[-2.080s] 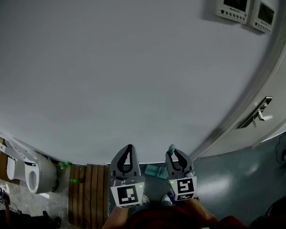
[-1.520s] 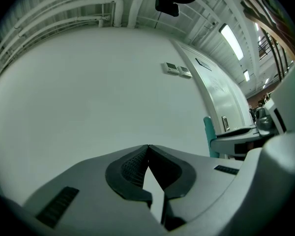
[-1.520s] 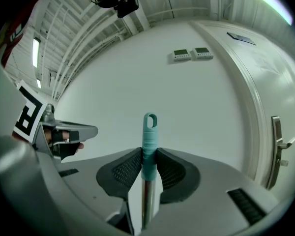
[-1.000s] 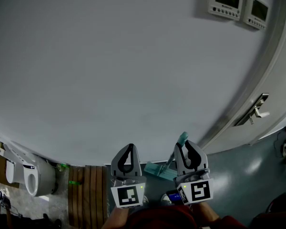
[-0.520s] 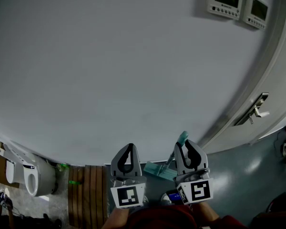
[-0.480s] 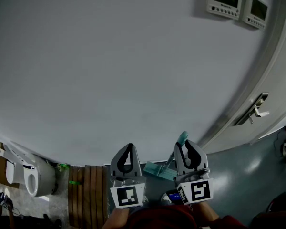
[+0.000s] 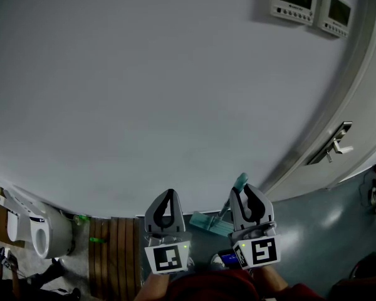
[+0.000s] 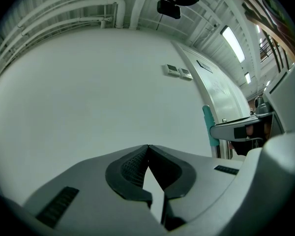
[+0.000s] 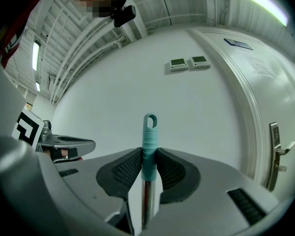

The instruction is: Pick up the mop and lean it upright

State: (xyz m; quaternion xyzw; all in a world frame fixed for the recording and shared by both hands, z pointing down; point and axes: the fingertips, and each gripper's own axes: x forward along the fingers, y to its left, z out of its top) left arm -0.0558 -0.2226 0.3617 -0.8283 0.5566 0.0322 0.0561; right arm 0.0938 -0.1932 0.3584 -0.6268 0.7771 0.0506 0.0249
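Jaws of my right gripper [image 9: 148, 155] were clamped on the ribbed teal plastic grip at the top of the chrome-tube mop handle [image 9: 149, 132]. Pads sat on both sides and the hanging loop poked out above them. My left gripper [image 8: 148, 149] had its jaws pressed together with nothing between, idle just beside the right one.

From the head view, the handle [image 7: 239, 182] stood near upright in my right gripper [image 7: 246, 194]. The flat teal rectangular mop head [image 7: 208, 223] was down on the grey-blue floor [image 7: 301, 231] at the foot of the plain white wall [image 7: 144, 93], between my two grippers. I could not tell whether the handle top touched the wall.

I judged the step in hand to be the lean itself. To do it well:
- Tip the top slowly toward the wall until the grip rests on it.
- Keep the mop head flat and a little out from the wall foot.
- Stay left of the white door [image 7: 370, 137].
- Ease the jaws apart slowly, since a smooth wall and floor could let the mop slide.
- Have the left gripper [image 7: 170, 196] ready to steady the tube.
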